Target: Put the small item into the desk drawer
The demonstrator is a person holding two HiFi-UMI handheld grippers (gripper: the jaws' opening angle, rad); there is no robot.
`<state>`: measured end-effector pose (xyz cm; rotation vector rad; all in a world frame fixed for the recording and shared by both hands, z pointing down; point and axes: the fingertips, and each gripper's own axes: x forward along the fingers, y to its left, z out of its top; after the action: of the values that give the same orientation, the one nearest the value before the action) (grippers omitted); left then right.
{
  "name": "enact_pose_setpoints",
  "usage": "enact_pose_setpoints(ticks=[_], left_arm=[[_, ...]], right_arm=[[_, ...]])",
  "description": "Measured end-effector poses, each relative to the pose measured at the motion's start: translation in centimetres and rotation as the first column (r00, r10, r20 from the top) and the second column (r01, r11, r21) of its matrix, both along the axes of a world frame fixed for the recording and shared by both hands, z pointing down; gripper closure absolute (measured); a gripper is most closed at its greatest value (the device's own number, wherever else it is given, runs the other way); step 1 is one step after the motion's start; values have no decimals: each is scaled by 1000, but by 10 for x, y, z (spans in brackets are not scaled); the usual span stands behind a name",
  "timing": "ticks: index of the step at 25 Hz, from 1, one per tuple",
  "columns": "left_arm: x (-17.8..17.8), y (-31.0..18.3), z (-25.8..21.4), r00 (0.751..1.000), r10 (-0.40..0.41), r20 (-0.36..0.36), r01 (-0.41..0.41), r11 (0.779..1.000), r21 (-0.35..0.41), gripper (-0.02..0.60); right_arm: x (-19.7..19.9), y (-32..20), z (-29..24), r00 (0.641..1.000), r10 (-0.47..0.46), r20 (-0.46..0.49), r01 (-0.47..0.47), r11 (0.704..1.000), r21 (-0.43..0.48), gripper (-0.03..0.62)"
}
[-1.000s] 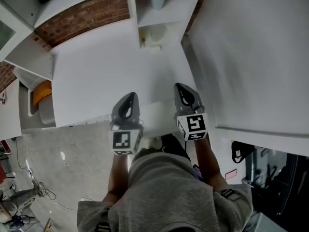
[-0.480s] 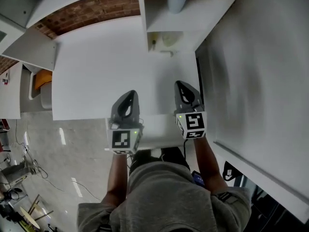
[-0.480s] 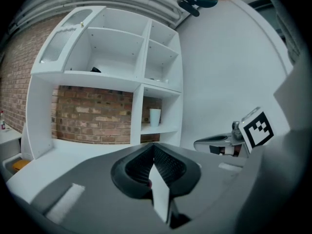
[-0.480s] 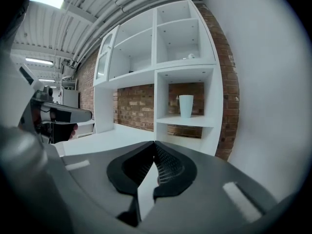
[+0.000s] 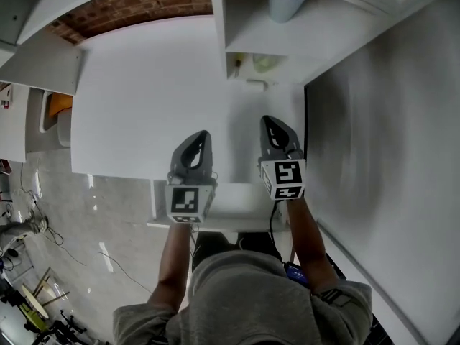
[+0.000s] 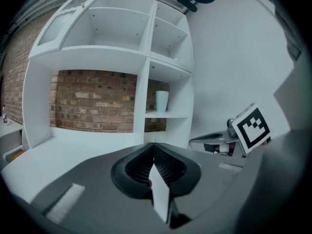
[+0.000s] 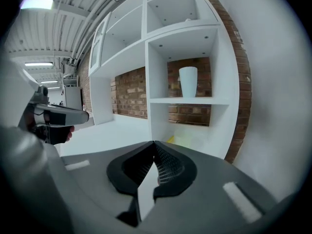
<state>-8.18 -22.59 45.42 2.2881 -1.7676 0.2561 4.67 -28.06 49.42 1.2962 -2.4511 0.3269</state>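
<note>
Your head view's top edge cuts off the cup on the shelf. The pale yellowish thing beneath it is too blurred to name. Your left gripper and right gripper cover part of the front edge of the surface. The orange object at far left shows only partly.

The desk lies open across its left and middle, while the shelf unit with its cup and the wall block the right.
</note>
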Motion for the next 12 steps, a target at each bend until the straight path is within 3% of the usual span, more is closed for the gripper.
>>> enact_pose_setpoints(ticks=[12], left_arm=[[-12, -35, 58, 999, -47, 17, 48, 997, -68, 569]], right_arm=[[-11, -55, 73, 1000, -17, -26, 15, 998, -66, 589]])
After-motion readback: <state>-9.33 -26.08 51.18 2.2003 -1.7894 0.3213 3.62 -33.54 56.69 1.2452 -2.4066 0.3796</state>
